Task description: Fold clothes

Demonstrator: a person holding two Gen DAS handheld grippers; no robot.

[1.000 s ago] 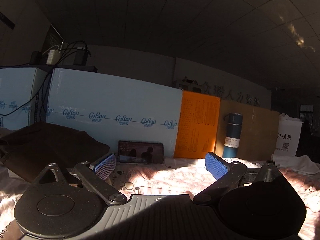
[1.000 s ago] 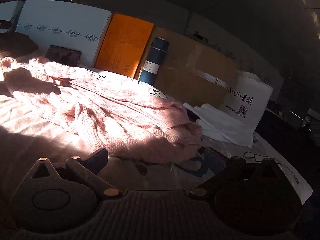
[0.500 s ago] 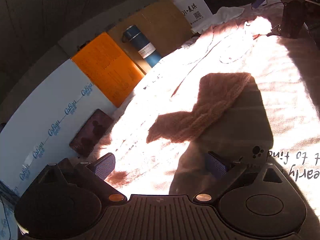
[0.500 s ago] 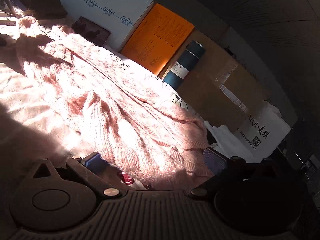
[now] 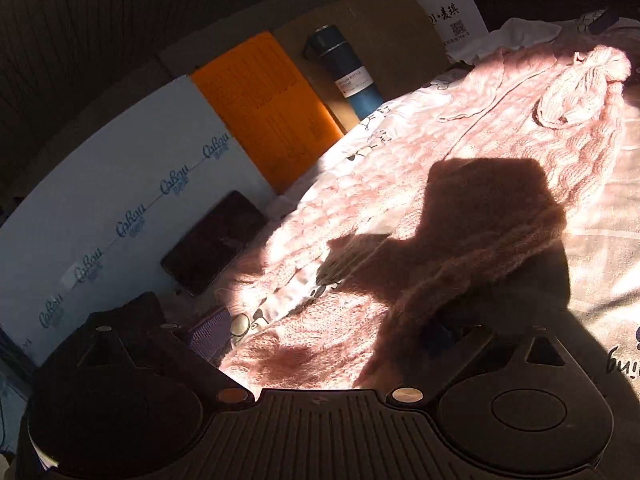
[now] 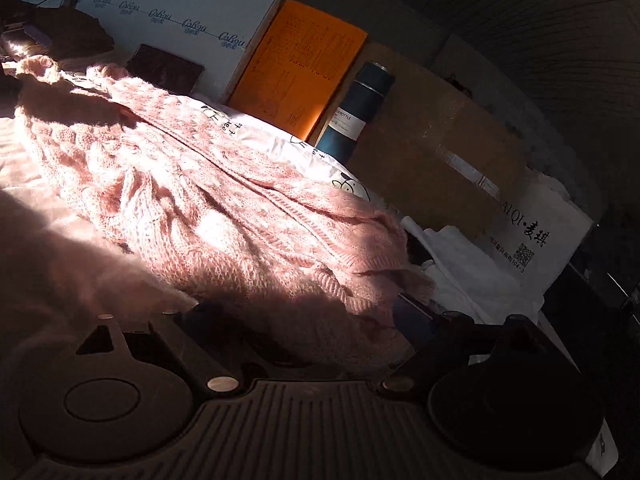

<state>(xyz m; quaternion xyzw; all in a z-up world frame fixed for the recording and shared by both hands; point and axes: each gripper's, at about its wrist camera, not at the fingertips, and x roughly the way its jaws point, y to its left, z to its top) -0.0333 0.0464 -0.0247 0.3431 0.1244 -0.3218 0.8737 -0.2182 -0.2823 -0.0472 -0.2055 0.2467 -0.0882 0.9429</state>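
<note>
Pink knitted sweater point(image 5: 500, 128) spread across the sunlit bed point(image 5: 600, 248), both tongs at its near edges.

Soft, thick and floppy, I judge; best pinched at an edge. Left tongs point(image 5: 320, 332) are closing with a fold between them, not yet pinched; right tongs point(image 6: 304, 320) are closing over the hem, not yet gripping.

Back edge: white board point(image 5: 120, 184), orange board point(image 5: 276, 108), bottle point(image 5: 348, 68), phone point(image 5: 214, 242) stand close together.
Front: pink sweater point(image 5: 500, 128) covers sheet point(image 5: 600, 240); sheet beside it bare.
</note>
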